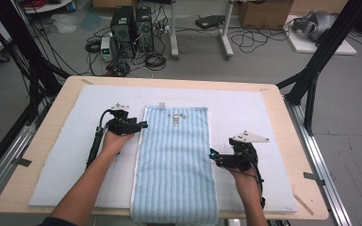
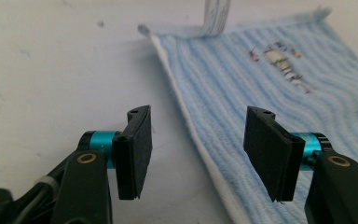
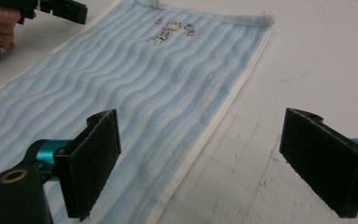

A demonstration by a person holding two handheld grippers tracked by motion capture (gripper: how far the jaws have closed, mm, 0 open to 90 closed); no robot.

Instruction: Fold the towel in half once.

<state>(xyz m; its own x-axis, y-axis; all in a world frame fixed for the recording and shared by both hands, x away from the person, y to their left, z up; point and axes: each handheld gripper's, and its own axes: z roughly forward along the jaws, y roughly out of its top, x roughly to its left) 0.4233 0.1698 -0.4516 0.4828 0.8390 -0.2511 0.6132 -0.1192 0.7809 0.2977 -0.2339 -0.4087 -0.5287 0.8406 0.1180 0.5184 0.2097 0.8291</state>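
A light blue striped towel [image 1: 174, 160] with white trim lies flat and lengthwise on the white mat [image 1: 245, 117], its near end hanging over the table's front edge. A small embroidered figure [image 1: 176, 118] and a white tag [image 1: 161, 104] mark its far end. My left gripper [image 1: 143, 125] sits at the towel's left edge near the far corner. Its jaws are open, and the white hem [image 2: 200, 144] runs between them untouched. My right gripper [image 1: 212, 154] is at the towel's right edge, about midway along. Its jaws stand wide open astride the hem [image 3: 200, 140].
The mat covers most of a wooden table [image 1: 283, 108]. Black frame posts [image 1: 320, 52] rise at the table's back corners. Computer towers [image 1: 131, 28], cables and a desk's legs [image 1: 226, 33] stand on the floor beyond.
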